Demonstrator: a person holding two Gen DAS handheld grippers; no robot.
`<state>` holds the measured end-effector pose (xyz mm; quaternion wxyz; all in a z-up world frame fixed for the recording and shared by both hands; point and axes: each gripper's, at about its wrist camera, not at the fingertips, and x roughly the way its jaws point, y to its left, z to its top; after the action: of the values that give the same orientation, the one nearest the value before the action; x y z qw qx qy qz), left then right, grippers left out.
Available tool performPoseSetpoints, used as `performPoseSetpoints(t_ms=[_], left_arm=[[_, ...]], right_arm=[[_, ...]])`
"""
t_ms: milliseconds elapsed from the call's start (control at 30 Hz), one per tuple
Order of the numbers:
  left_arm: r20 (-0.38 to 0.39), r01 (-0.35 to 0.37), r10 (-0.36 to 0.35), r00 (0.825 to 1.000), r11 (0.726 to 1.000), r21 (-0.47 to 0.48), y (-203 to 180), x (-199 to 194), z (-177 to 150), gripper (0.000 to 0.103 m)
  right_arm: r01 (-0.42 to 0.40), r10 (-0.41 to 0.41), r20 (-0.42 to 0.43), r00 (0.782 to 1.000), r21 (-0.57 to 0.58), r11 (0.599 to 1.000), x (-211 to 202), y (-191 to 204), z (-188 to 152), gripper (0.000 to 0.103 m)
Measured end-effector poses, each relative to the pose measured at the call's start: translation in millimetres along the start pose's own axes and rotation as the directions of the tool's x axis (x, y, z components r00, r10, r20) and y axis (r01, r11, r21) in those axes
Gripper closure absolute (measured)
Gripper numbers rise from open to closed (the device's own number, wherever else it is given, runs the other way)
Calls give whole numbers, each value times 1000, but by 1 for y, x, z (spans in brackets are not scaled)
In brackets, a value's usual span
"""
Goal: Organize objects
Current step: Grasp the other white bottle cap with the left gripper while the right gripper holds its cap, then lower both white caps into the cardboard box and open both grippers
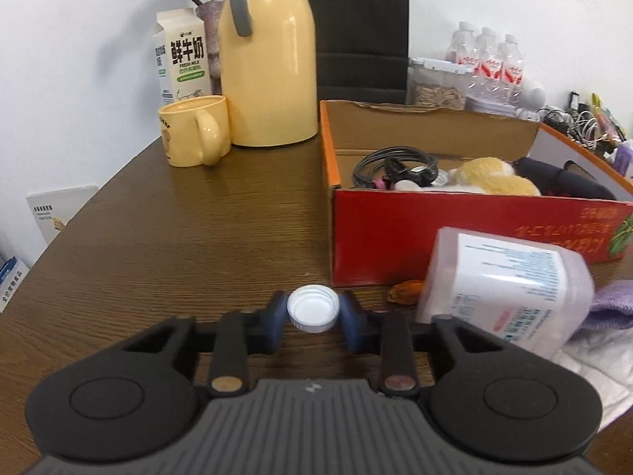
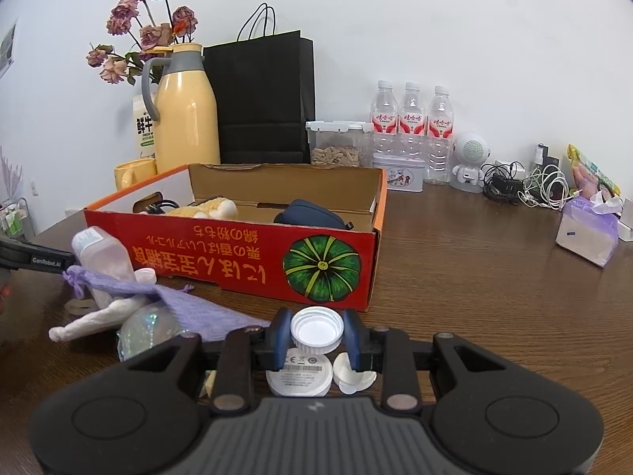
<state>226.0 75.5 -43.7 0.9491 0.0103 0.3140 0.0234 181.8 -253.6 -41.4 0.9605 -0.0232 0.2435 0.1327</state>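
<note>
White ribbed cap, open side up

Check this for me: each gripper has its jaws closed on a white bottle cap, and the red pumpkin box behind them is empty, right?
Not quite. The left gripper and right gripper each do clamp a white cap, but the red box is not empty: both wrist views show a yellow plush toy, black cables and a dark pouch inside.

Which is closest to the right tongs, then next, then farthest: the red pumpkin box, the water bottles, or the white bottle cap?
1. White bottle cap, pinched between the right tongs.
2. Red pumpkin box, just ahead, left.
3. Water bottles, by the back wall.
</note>
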Motion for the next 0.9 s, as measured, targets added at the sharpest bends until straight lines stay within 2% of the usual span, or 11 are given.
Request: performPoseSetpoints(t_ms=[433, 700, 900], left_arm=[[113, -33, 36, 993, 999, -25, 2, -32, -1, 74], [211, 6, -6, 977, 1000, 2, -8, -63, 18, 74], [263, 47, -51, 963, 999, 23, -30, -66, 40, 74]], right_arm=[[-2, 2, 33, 999, -3, 1000, -9, 2, 3, 76], [9, -7, 79, 997, -25, 1000, -22, 2, 15, 76], [8, 0, 137, 991, -59, 998, -22, 7, 40, 76]])
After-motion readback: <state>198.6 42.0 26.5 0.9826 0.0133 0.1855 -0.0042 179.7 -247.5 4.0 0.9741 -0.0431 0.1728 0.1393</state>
